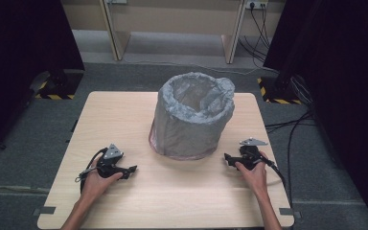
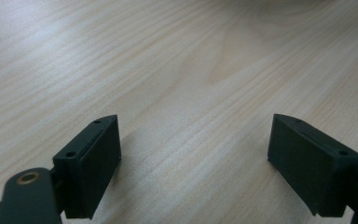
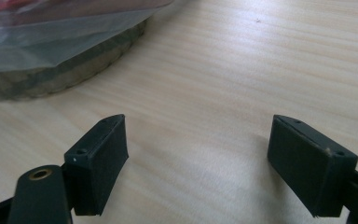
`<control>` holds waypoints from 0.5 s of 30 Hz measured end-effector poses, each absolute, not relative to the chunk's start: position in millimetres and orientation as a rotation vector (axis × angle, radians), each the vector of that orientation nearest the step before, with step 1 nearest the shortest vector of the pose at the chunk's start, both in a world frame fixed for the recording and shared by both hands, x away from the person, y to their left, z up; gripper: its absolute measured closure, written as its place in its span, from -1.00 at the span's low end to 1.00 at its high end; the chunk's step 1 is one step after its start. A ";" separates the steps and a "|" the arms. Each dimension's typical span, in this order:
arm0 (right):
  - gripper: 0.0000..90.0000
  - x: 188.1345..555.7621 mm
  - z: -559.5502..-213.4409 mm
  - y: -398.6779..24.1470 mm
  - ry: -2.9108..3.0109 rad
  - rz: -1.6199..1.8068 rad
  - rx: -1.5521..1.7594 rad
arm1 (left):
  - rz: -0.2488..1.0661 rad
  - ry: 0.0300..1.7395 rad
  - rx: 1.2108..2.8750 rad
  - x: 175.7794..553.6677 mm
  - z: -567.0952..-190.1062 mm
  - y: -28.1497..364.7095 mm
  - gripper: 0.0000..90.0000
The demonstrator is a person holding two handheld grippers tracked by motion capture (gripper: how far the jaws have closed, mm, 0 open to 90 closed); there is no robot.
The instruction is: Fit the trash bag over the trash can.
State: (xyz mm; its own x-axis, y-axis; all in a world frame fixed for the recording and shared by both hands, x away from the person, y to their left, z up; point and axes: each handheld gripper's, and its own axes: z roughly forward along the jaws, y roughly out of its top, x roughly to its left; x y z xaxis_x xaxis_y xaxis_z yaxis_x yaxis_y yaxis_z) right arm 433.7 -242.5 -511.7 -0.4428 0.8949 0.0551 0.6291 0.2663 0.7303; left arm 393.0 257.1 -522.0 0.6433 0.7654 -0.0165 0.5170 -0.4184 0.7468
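Both grippers' jaws wide, empty.

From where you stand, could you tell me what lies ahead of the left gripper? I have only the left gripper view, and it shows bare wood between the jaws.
Observer: In the high view, a bin lined with a grey plastic bag stands mid-table, ahead and to the right of the left gripper.
Operator: Thank you. Is the right gripper holding anything?
Observer: No, the right gripper has its jaws wide apart over bare table.
Operator: How close is it to the bin?
Observer: Near but apart; its view shows the bin's base and the bag's loose edge just ahead.
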 end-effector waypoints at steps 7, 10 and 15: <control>-0.56 422.4 -512.6 -241.5 2.181 0.963 1.366 | 0.426 0.994 2.113 392.3 -522.0 256.9 -0.63; -0.57 418.5 -513.7 -241.9 2.173 0.950 1.353 | 0.424 0.994 2.113 392.4 -522.0 256.9 -0.64; -0.58 410.4 -514.2 -242.4 2.166 0.931 1.353 | 0.425 0.994 2.113 392.2 -522.0 256.9 -0.64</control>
State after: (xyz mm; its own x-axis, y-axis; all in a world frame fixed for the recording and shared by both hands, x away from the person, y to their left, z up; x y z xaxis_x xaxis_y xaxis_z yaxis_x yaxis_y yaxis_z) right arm 410.4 -242.4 -514.2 -0.4384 0.8988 -0.0017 0.6174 0.3026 0.7261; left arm 392.2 256.9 -522.0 0.6430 0.7657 -0.0166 0.5167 -0.4177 0.7474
